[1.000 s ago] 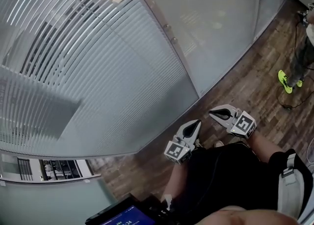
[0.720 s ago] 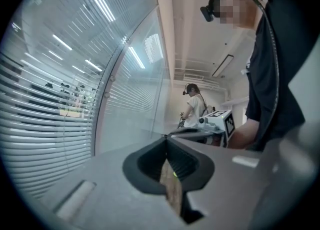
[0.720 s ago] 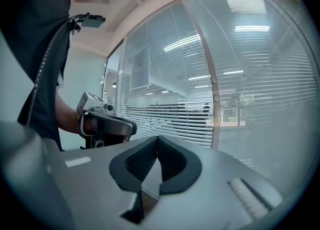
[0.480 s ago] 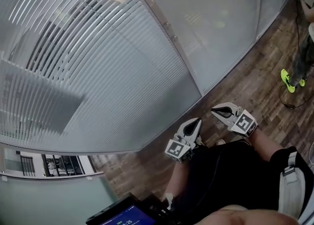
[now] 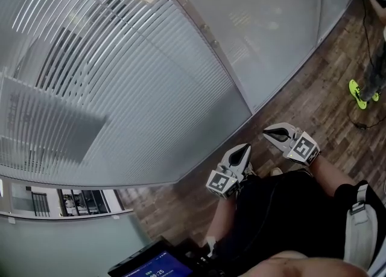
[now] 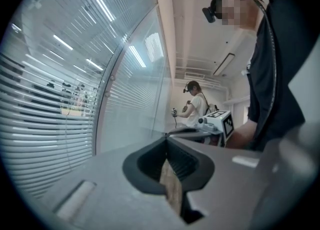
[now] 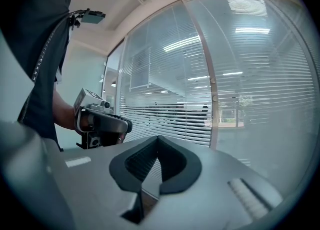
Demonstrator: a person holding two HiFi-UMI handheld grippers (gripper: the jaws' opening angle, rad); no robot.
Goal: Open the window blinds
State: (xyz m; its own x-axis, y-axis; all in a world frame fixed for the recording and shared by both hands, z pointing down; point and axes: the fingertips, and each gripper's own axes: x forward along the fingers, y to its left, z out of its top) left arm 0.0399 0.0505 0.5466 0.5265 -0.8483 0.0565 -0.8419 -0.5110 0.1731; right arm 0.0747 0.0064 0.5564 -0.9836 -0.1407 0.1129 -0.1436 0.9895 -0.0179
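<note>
The window blinds [image 5: 108, 76] are grey horizontal slats behind a glass wall and fill the left and top of the head view; their slats are partly tilted, with the outside showing between them. Both grippers hang low in front of the person's waist, well short of the glass. My left gripper [image 5: 243, 148] is shut with nothing between its jaws, and its tips [image 6: 166, 138] meet. My right gripper [image 5: 268, 131] is also shut and empty, with its tips [image 7: 158, 138] closed. Each gripper view shows the blinds [image 6: 45, 124] [image 7: 170, 113] beyond the jaws. No cord or wand shows.
A vertical frame post [image 5: 211, 46] splits the glass wall; the pane to its right [image 5: 271, 22] looks frosted. Wooden floor [image 5: 313, 107] runs along the glass. Another person [image 6: 195, 106] stands at the far right, in neon shoes [image 5: 359, 95]. A lit screen [image 5: 154, 265] sits at the bottom.
Both grippers stay shut and almost in place. The head view has drifted slightly, and the bystander's feet at the right have shifted.
</note>
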